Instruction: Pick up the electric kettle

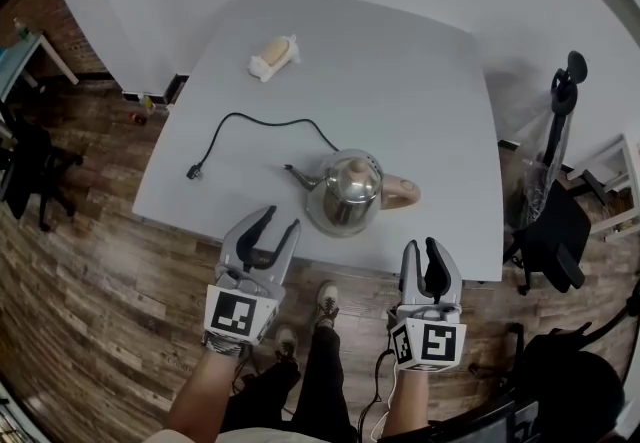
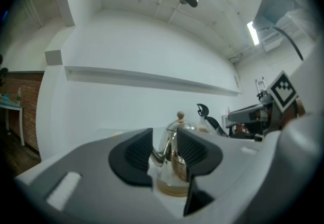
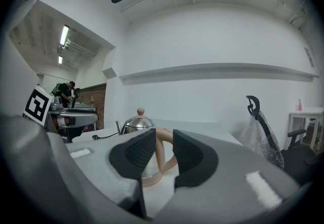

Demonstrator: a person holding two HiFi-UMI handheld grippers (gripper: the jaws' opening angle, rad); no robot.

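Plainly the pickup has not started: the electric kettle point(image 1: 347, 193), a shiny steel pot with a pale knob on its lid, stands upright near the front edge of the grey table point(image 1: 420, 81), its spout point(image 1: 298, 174) pointing to the head view's left and its pale handle point(image 1: 400, 191) to the right. A black cord point(image 1: 240, 121) runs from it across the table to a loose plug point(image 1: 194, 171), so it does not appear to be plugged in. The left claw point(image 1: 282, 221) hangs just in front of the table edge with its jaws apart and nothing gripped; its own view frames the spout side of the kettle through the gap, still well ahead. The right claw point(image 1: 422, 249) is likewise released and empty, lined up roughly with the handle. This looks like the approach step; the next move probably calls for pushing the right claw forward until the handle sits between its pads, then clenching before any lift, minding the trailing cord. No brand, label or legible writing shows on the kettle; the claws' cubes bear only black-and-white square patterns.
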